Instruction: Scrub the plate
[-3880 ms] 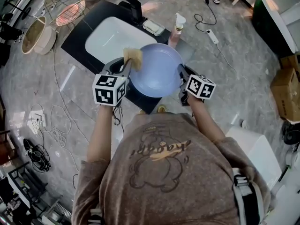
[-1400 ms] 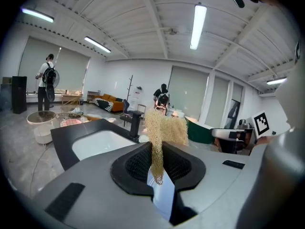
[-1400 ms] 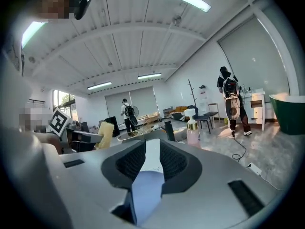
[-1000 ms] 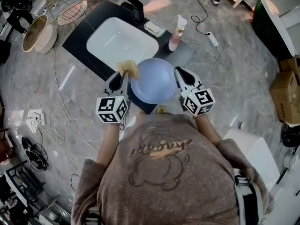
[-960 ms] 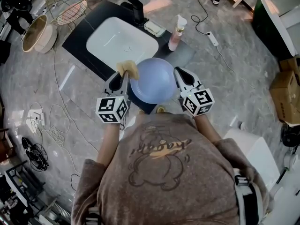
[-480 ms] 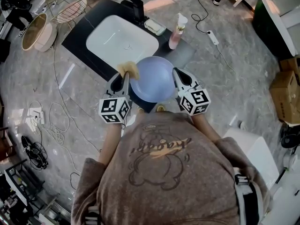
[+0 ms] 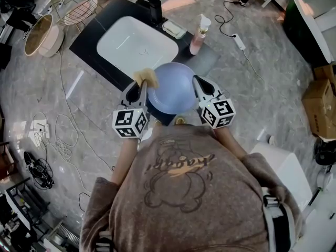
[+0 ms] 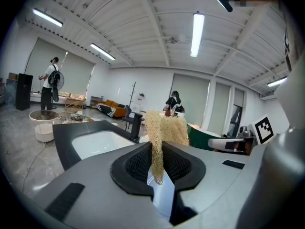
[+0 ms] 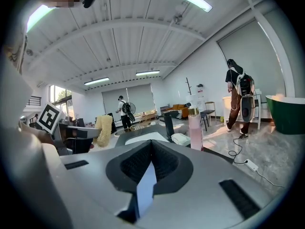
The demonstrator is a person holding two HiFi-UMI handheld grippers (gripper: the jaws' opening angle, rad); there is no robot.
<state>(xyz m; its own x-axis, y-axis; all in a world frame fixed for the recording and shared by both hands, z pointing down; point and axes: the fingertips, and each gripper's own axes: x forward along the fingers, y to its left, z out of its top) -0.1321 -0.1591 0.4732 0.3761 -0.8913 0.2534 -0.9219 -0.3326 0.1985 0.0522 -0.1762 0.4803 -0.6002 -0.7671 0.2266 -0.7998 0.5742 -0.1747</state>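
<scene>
- Currently we hold a pale blue plate (image 7: 172,88) in front of us. In the head view it overlaps the near edge of the black counter (image 7: 86,41).
- Right gripper (image 7: 196,83): at 3 o'clock of the plate, clenched on the rim. In the right gripper view its jaws (image 9: 151,159) pinch the thin pale edge of the plate (image 9: 145,187), which runs down between the pads.
- Left gripper (image 7: 140,85): at 9 o'clock of the plate, grasping a yellowish mesh scrubber (image 7: 147,77). In the left gripper view the pads are closed tight on the scrubber's lower part (image 8: 157,159). The bulk of the scrubber (image 8: 164,132) stands up above the jaws.
- The scrubber lies at about 10 o'clock of the plate's rim. From overhead it looks to be touching the rim, but we cannot be sure of contact.
- Plate surface (image 8: 159,199) shows just below the left gripper's jaws.
- White sink basin (image 7: 137,46) set in the counter, at 11 o'clock from the plate. Black faucet (image 7: 154,7) on its far side.
- Pink pump bottle (image 7: 198,35) upright at 1 o'clock from the plate, and a soap dish (image 7: 173,29) just beside it toward the faucet.
- On the floor: cables (image 7: 63,140) at 8 o'clock and a cardboard box (image 7: 321,104) at 3 o'clock, both well apart from the counter.
</scene>
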